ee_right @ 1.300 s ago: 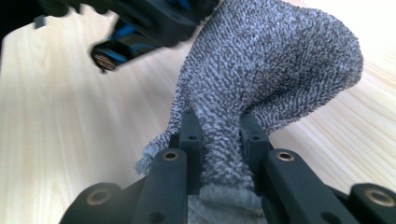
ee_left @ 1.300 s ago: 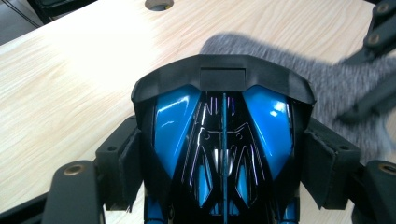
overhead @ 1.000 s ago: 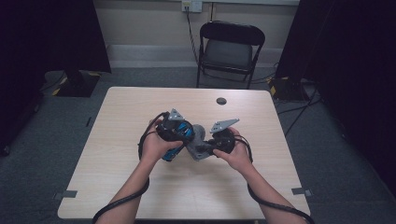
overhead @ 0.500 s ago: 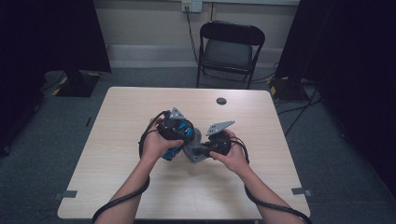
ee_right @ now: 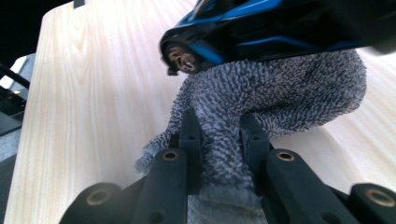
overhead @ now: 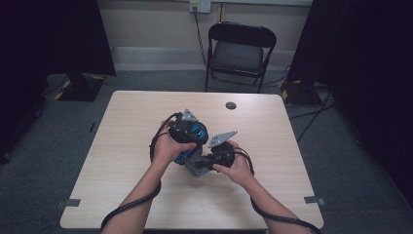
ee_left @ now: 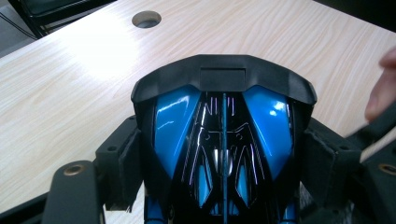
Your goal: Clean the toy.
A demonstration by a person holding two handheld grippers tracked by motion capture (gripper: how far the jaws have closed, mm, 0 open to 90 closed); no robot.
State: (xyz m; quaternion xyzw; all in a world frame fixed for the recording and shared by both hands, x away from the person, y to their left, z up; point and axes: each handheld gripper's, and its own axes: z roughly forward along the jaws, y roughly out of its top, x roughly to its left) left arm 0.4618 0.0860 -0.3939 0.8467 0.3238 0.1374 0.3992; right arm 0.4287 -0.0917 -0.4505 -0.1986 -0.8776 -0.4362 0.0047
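Note:
A glossy blue and black shell-shaped object is held above the middle of the wooden table. My left gripper is shut on it. In the left gripper view the two pads press the sides of the object. My right gripper sits just to its right and lower, shut on a grey fuzzy cloth. In the right gripper view the cloth runs from between the jaws of the right gripper up against the underside of the object.
A round cable hole lies in the table near its far edge, also seen in the left gripper view. A black folding chair stands beyond the table. Cables trail from both grippers along the forearms.
My right gripper has shifted slightly left and toward the table's near edge with the cloth, closer under the blue and black object. The left gripper has stayed in place.

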